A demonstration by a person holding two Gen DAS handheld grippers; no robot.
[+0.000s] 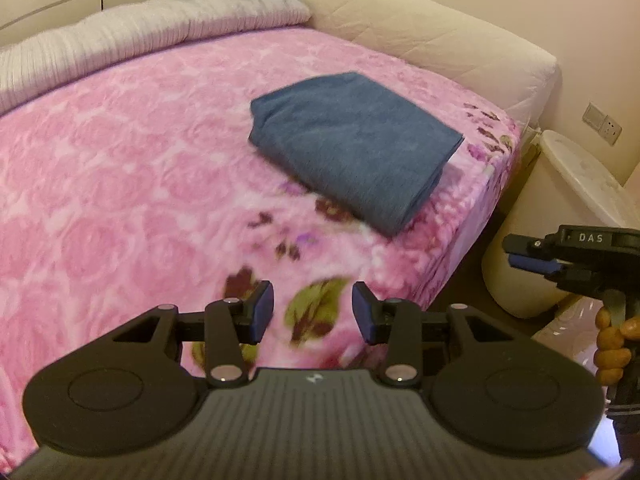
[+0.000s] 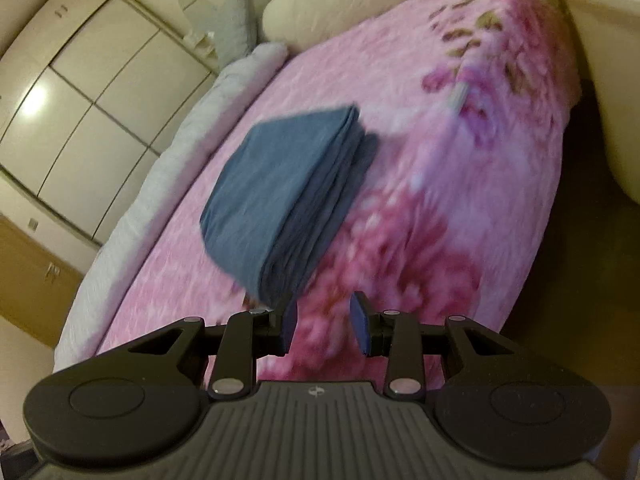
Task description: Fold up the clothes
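Left gripper (image 1: 313, 312): jaws apart, empty, over the bed's (image 1: 120, 168) pink floral blanket. Blue garment (image 1: 352, 140): folded into a compact stack, lying flat mid-bed, apparently finished. Right gripper (image 2: 323, 326): jaws apart, empty, just beside the garment's near corner.

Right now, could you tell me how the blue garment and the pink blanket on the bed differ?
The blue garment is plain, the pink blanket has a floral print. The garment is folded into a compact stack; the blanket lies spread across the bed. Both are soft textiles, and neither gripper holds either.
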